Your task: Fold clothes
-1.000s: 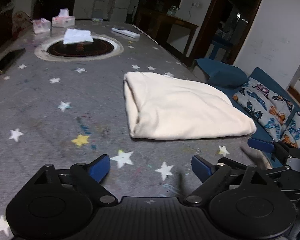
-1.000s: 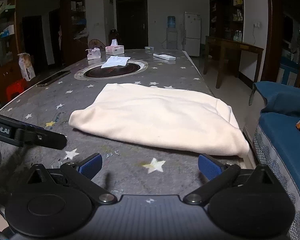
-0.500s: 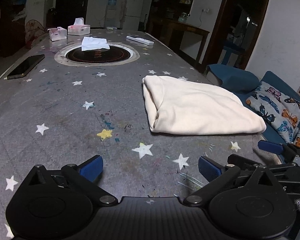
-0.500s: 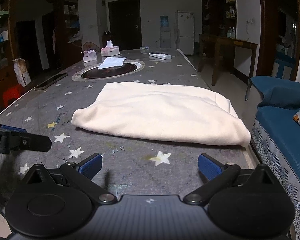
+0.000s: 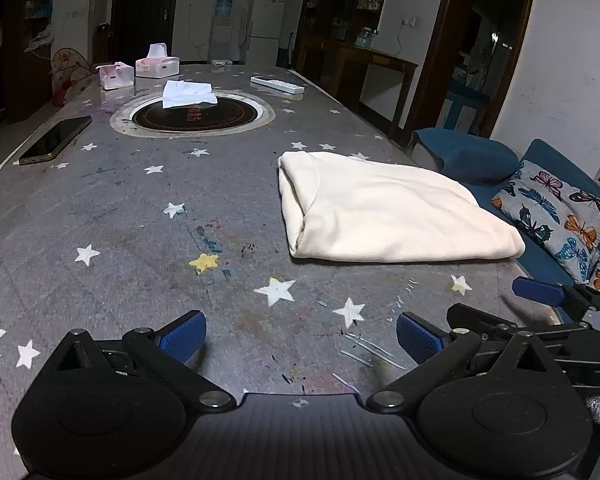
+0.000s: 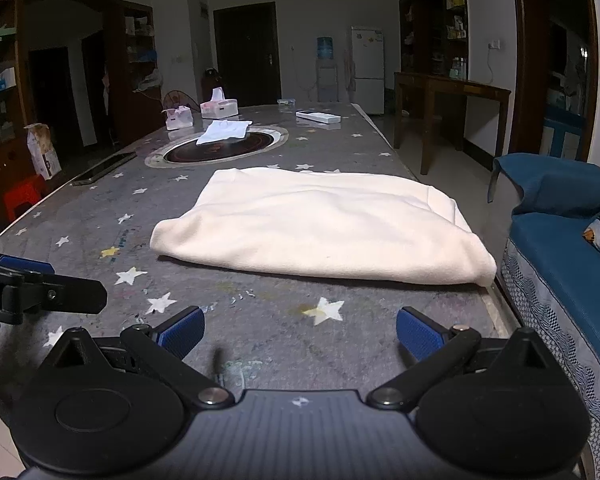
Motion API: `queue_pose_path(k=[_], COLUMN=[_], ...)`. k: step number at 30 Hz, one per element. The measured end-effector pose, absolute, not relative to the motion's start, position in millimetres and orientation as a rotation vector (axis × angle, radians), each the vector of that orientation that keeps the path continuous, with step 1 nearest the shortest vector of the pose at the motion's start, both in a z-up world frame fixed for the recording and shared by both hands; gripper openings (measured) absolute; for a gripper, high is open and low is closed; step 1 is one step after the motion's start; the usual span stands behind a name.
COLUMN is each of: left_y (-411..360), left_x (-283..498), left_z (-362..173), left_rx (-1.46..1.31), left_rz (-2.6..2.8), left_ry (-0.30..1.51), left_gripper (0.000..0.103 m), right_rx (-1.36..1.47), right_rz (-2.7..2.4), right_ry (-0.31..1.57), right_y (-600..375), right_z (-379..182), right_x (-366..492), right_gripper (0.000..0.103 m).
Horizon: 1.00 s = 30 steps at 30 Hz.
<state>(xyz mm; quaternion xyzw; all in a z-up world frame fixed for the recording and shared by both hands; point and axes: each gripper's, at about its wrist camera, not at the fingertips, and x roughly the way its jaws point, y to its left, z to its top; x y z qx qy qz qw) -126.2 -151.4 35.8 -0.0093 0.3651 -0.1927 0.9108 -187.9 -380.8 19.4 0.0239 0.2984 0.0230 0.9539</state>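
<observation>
From the left wrist camera I see my left gripper (image 5: 301, 338) with its jaws spread wide and nothing between them, only bare star-printed desk (image 5: 140, 216) below. Ahead and to the right lies the folded cream garment (image 5: 388, 212), flat on the desk near its right edge, clear of my jaws. Nothing stands between me and it (just scuffs and paint marks on the cover). Farther back sits a round hotplate inset (image 5: 194, 114) with a white cloth (image 5: 188, 94) on it, two tissue boxes (image 5: 140, 70) behind, a white remote (image 5: 277, 85) to the right and a dark phone (image 5: 56, 140) near the left edge. A blue sofa (image 5: 548, 160) with a butterfly cushion (image 5: 560, 208) runs along the right side. The right gripper (image 5: 540, 292) pokes in at lower right.

Through the right wrist camera, my right gripper (image 6: 300, 332) also has its jaws wide apart and empty, over the desk (image 6: 260, 300). The garment (image 6: 320, 228) lies straight ahead, its near folded edge well beyond my fingertips, its right end reaching the desk's corner beside the sofa (image 6: 560, 240). One finger of the left gripper (image 6: 40, 292) juts in from the left. Beyond are the hotplate inset (image 6: 220, 148), the cloth (image 6: 226, 130), the tissue boxes (image 6: 204, 112), the remote (image 6: 318, 117) and the phone (image 6: 104, 168).
</observation>
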Motion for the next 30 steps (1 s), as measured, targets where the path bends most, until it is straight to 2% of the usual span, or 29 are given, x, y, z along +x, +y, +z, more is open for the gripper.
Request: queue_pose_path(k=[30], left_y=[-159.0], left_x=[-133.6], left_z=[40.5], left_rx=[-0.014], left_rz=[-0.403], left_ry=[0.741], left_gripper=[0.103], right_rx=[0.045], right_rz=[0.055], right_ry=[0.598], right_y=[-376.2], right_z=[20.9], right_x=[-192.8], right_gripper=[0.103])
